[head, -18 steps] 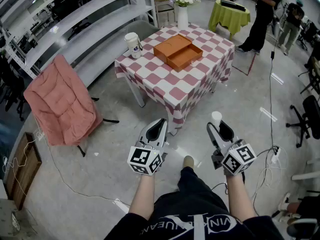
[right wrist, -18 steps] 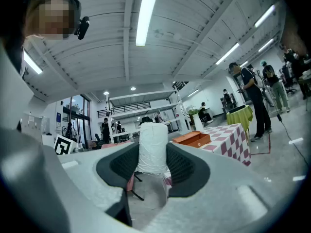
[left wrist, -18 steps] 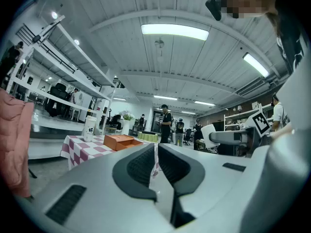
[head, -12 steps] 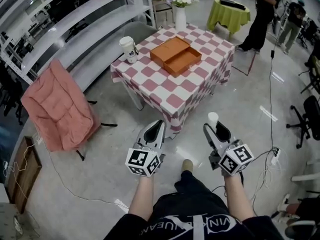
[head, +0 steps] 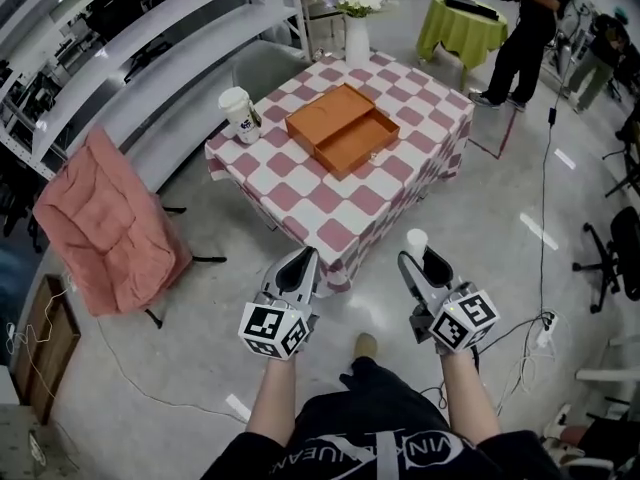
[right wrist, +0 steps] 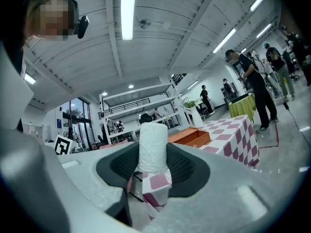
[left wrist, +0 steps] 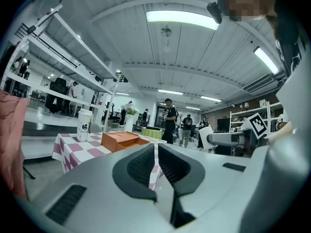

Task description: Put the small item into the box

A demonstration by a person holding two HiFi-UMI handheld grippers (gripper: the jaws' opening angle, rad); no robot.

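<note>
The wearer's body (head: 380,433), in dark clothing, was cut off at the bottom edge of the head view, above a smooth grey floor (head: 190,368). The right tool (head: 424,260) was clamped on a small white cylinder (head: 417,239), with its ribbed dark pads pressed against both sides. The cylinder's lower end was hidden between the jaws. Its matte, slightly crinkled surface could not be told as paper or cloth. The left tool (head: 300,266) had its jaws drawn almost together, with a bare sliver between the ribbed pads and nothing in them. Both tools were smooth pale grey plastic, each carrying a cube of black-and-white square markers at the rear. The cylinder was held in the air, well short of the desk (head: 262,158). A pink-and-white checked cloth (head: 345,230) draped the desk and hid most of its legs. On the desk lay the orange box (head: 340,128), flat and rectangular, open as two shallow halves side by side. A tiny pale speck at its near edge was too small to make out. Near the box stood a lidded white paper cup (head: 239,114), and a tall white vase (head: 357,38) of flowers stood at the far corner. A pink padded chair (head: 105,223) stood to the left of the desk.
</note>
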